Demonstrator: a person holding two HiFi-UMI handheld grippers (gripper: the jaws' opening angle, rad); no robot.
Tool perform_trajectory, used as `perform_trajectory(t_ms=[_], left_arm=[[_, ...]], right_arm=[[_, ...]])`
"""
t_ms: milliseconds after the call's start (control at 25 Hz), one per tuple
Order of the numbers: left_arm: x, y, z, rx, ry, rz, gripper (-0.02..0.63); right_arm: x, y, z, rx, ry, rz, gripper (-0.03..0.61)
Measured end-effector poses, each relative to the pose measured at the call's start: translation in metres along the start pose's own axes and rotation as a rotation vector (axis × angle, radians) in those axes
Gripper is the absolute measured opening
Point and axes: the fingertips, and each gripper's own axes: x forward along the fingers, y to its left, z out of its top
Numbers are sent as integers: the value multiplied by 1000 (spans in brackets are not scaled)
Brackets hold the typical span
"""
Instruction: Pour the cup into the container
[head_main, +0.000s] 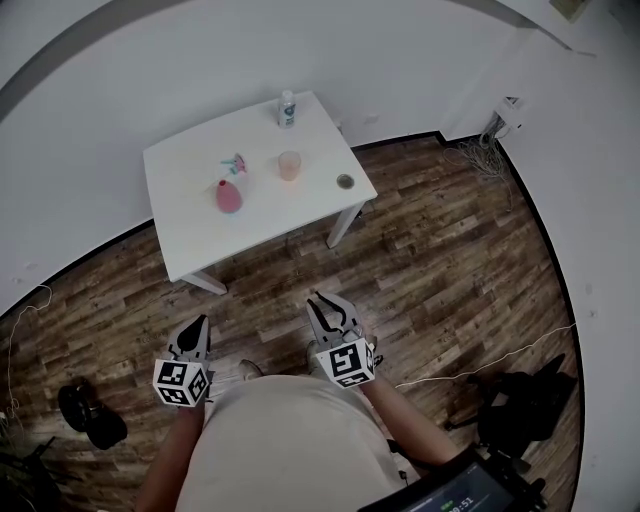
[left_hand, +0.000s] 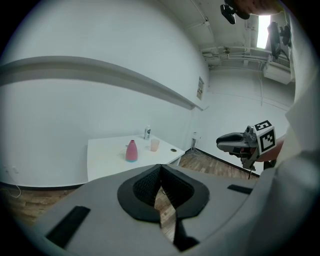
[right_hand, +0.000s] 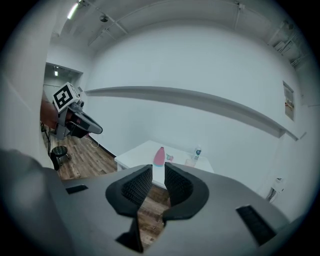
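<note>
Two grippers hang well short of the table (head_main: 190, 250): left gripper (head_main: 200, 322) jaws pressed together, right gripper (head_main: 325, 303) jaws a slim gap apart, nothing in either. Cup (head_main: 290, 165) stands upright mid-table, between pink vase (head_main: 229, 195) and small round dish (head_main: 345, 181). Looks like thin translucent plastic: light, squashy, probably slick. Pinch mid-wall gently, keep it upright
</note>
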Motion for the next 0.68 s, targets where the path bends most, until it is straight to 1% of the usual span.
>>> perform_trajectory(t_ms=[680], left_arm=[[16, 9, -3, -29, 26, -27, 11]], right_arm=[[22, 9, -8, 74, 58, 40, 83]])
